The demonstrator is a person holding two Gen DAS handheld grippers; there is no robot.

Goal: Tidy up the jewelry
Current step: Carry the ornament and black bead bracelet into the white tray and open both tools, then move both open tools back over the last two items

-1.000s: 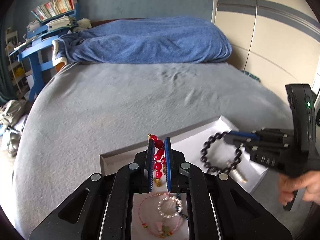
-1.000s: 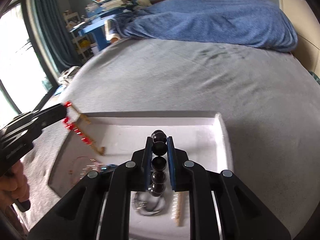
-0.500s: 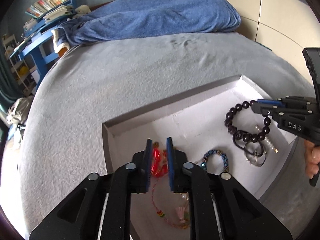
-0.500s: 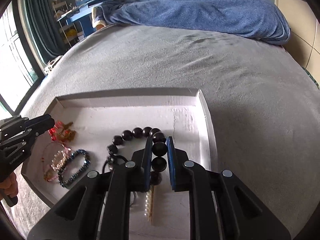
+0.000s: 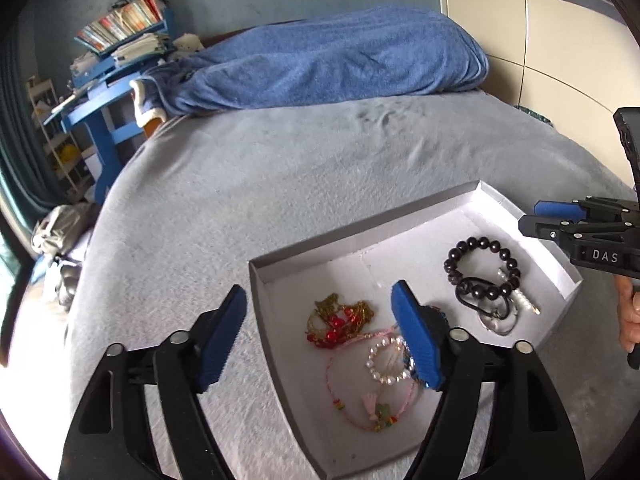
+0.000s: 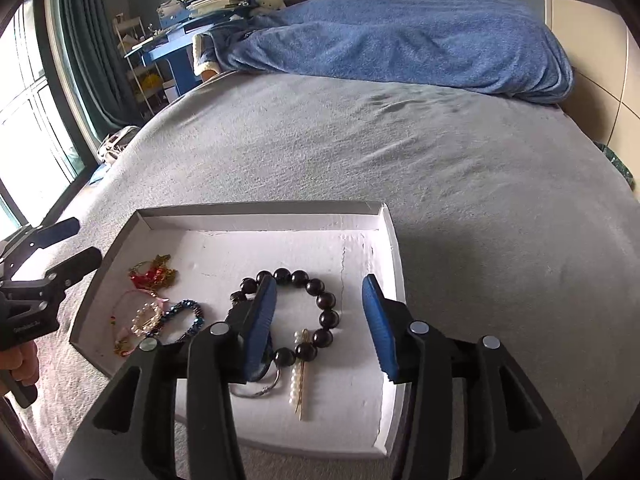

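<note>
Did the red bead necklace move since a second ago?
Yes. The red bead necklace has gone down from the left gripper, whose jaws have just been opening, onto the floor of the white box.

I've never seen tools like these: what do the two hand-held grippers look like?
Both the left gripper and the right gripper are black plastic linkages with silver pivot bolts and two ribbed blue pads. Seen side-on, the right one carries white lettering. No cables show.
</note>
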